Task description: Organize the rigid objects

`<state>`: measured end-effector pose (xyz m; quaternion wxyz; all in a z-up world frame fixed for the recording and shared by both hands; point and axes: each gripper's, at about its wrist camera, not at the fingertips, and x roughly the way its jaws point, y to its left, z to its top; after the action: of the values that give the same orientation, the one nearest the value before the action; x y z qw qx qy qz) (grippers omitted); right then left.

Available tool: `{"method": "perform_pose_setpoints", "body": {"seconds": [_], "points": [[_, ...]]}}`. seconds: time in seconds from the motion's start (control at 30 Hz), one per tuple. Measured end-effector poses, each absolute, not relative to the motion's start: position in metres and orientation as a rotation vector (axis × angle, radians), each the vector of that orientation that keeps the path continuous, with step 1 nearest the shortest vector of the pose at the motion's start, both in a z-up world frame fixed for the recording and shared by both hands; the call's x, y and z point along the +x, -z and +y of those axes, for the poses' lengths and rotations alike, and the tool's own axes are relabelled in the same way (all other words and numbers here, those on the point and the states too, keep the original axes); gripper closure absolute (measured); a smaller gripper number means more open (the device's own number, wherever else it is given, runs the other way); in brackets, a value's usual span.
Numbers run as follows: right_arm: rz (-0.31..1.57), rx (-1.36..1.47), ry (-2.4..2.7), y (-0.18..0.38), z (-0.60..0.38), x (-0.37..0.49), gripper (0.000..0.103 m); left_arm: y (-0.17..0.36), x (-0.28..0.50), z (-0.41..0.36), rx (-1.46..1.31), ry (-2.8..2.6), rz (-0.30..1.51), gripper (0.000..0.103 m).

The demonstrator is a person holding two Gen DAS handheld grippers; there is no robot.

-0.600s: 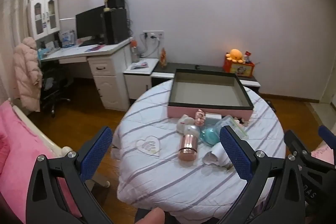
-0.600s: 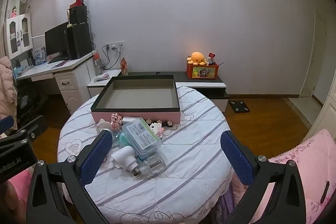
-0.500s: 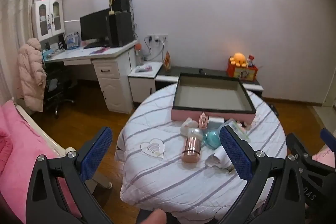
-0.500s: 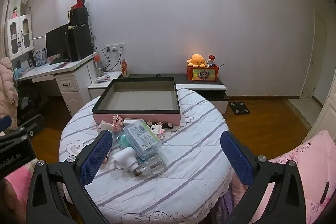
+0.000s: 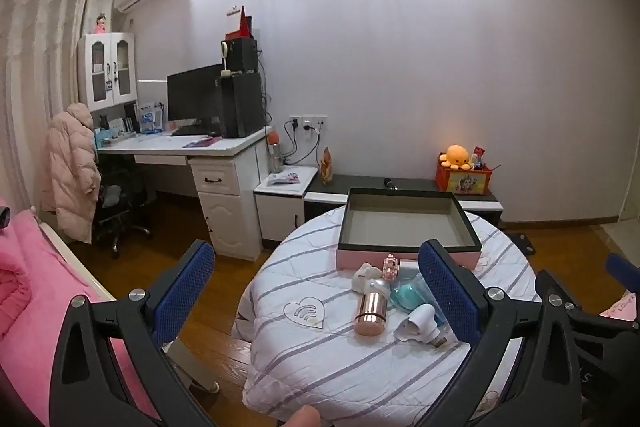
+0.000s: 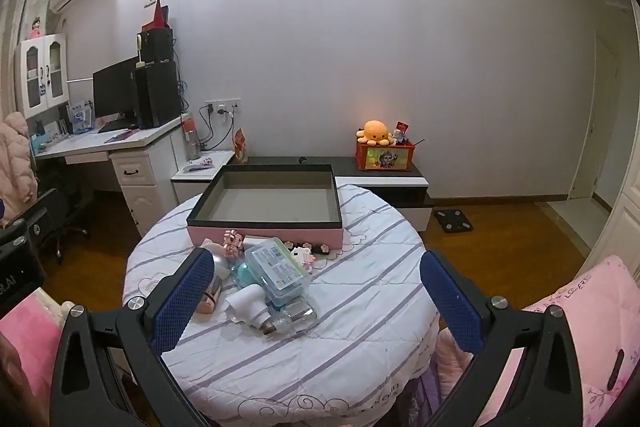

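Observation:
A pink box with a black rim (image 5: 408,254) (image 6: 264,231) lies open and empty at the far side of a round table with a striped white cloth (image 5: 328,355) (image 6: 360,315). In front of it is a cluster of small items: a rose-gold bottle (image 5: 371,313), a teal container (image 5: 405,298), a clear plastic case with a label (image 6: 278,269), a white tube (image 6: 244,301) and small pink figures (image 6: 232,241). My left gripper (image 5: 320,291) and right gripper (image 6: 316,291) are both open and empty, held well back from the table.
A white desk with a monitor (image 5: 196,103) and a low black-and-white cabinet (image 6: 380,183) stand behind the table. A pink bed (image 5: 24,267) is at the left, pink bedding (image 6: 572,327) at the right. Wooden floor surrounds the table.
Both cameras have tilted up and drawn back a little, so the table and items sit lower and smaller in view. Both grippers stay open.

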<state>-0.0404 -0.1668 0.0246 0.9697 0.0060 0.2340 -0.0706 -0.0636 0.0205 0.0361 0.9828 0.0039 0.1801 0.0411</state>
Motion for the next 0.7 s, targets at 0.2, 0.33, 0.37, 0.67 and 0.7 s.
{"method": "perform_pose_setpoints", "body": {"seconds": [0.2,0.33,0.37,0.67,0.7], "points": [[0.466,0.015,0.139,-0.024,-0.163,-0.047,0.000,-0.041,-0.067,0.019,0.005,-0.083,0.360,0.000],[0.456,0.010,0.134,-0.023,-0.160,-0.052,0.000,-0.042,-0.068,0.019,0.011,-0.083,0.361,0.000],[0.455,0.009,0.133,-0.023,-0.160,-0.051,0.000,-0.040,-0.066,0.018,0.010,-0.085,0.358,0.000],[0.444,0.002,0.129,-0.019,-0.156,-0.053,0.000,-0.039,-0.070,0.020,0.006,-0.083,0.364,0.000],[0.442,0.001,0.130,-0.019,-0.156,-0.053,0.000,-0.039,-0.071,0.021,0.005,-0.083,0.367,0.000]]}}
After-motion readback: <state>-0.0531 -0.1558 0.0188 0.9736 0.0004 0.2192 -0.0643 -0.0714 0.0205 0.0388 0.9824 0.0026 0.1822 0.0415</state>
